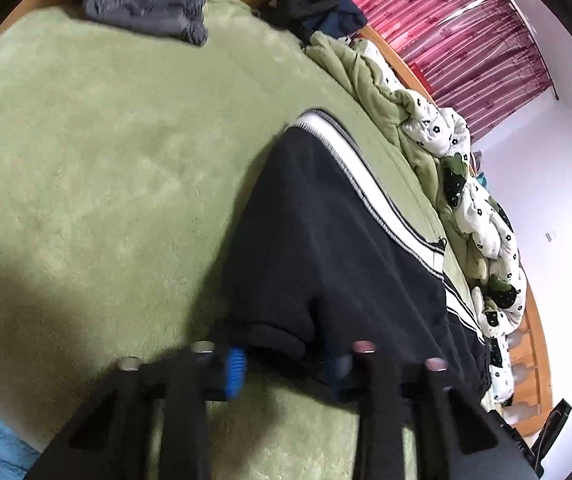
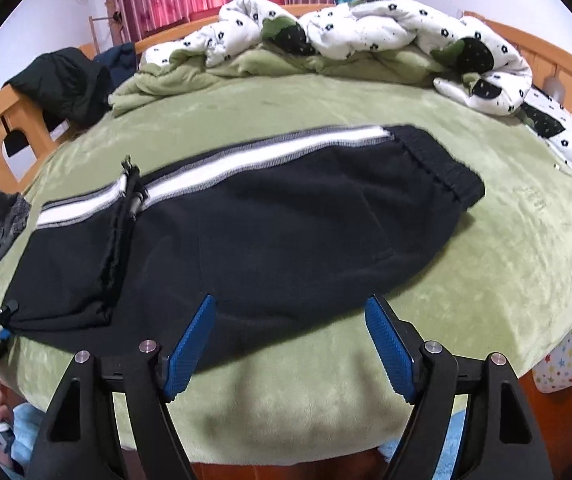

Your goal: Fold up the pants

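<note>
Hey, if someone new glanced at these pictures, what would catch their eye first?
Black fleece pants with a white side stripe lie across the middle of the green plush blanket. The right gripper hangs open over their near edge. Behind, a crumpled white quilt with black flowers lines the far side.

Even indoor light fills both fisheye views, whose edges bend into black corners. The pink striped curtain (image 1: pixel 466 36) glows with daylight behind it. Motion blur smears the left view, and soft shadows fall on the fuzzy green blanket (image 2: pixel 506 240) beneath the gripper fingers.
</note>
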Demonstrator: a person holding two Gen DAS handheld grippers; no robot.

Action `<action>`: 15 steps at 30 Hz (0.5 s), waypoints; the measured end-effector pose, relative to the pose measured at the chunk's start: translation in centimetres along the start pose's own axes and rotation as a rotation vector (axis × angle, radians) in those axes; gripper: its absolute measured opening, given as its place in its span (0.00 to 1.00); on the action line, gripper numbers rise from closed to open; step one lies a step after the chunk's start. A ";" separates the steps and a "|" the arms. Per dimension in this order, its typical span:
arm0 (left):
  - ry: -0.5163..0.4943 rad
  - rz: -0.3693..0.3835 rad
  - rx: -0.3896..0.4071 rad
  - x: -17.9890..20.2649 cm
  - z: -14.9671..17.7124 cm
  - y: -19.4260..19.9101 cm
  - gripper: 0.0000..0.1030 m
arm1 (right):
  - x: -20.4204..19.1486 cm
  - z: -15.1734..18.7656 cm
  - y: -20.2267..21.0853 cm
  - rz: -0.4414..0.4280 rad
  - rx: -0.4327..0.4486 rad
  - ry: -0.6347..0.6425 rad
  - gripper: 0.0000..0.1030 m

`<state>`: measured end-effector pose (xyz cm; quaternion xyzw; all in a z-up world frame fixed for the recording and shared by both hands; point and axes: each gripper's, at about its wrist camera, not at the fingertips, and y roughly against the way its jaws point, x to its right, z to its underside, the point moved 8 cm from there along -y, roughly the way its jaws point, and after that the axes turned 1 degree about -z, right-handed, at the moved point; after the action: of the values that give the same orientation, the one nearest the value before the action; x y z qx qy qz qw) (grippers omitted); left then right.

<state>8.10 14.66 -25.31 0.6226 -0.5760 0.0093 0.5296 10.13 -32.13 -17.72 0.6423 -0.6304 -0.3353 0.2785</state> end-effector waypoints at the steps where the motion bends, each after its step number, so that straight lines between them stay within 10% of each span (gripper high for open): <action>1: -0.036 -0.012 0.015 0.8 -0.2 0.4 0.17 | 0.2 0.1 -0.4 -0.001 0.001 -0.003 0.74; 8: -0.343 -0.025 0.136 12.2 -0.8 3.1 0.15 | 2.0 1.5 -2.0 -0.093 0.014 -0.093 0.74; 15: -0.546 0.061 0.040 23.0 5.6 0.3 0.14 | 5.4 2.4 -1.3 -0.039 0.028 -0.072 0.74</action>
<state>12.29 -5.31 -13.27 0.5948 -0.7155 -0.1318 0.3419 8.94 -37.31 -20.65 0.6458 -0.6319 -0.3550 0.2401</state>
